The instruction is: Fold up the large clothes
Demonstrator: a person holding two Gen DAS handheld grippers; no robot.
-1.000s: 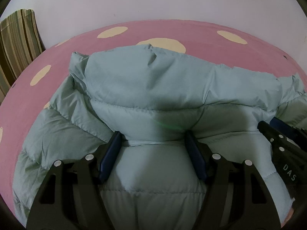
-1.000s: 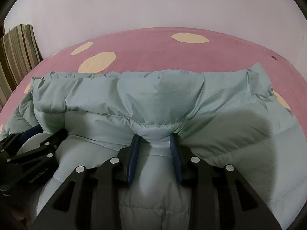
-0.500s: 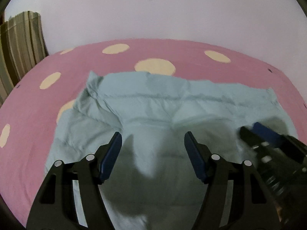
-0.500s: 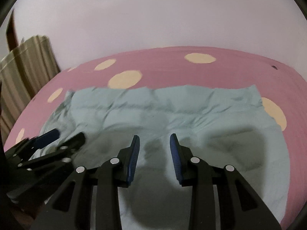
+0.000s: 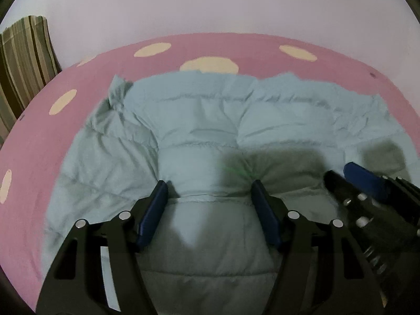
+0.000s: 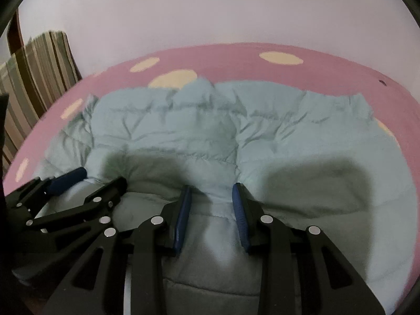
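A pale blue-green puffer jacket [image 5: 199,120] [image 6: 210,120] lies flat and folded over on a pink bed cover. In the left wrist view my left gripper [image 5: 207,186] hovers just over its near half, jaws wide apart, nothing pinched between the blue pads. My right gripper [image 6: 212,187] stands to its right over the same half, its jaws narrower but parted, with only quilted fabric showing below the gap. Each gripper appears in the other's view: the right gripper [image 5: 344,176] at the right edge, the left gripper [image 6: 99,178] at the lower left. Both cast shadows on the jacket.
The pink bed cover [image 5: 249,44] [image 6: 223,57] with cream dots reaches a white wall behind. A striped cloth [image 5: 23,57] [image 6: 39,68] hangs at the far left beside the bed. Bare cover shows left of and behind the jacket.
A second ago a fold of the jacket stood raised at both grippers' fingertips. It now lies flat, and both grippers have risen and drawn back from it, side by side.
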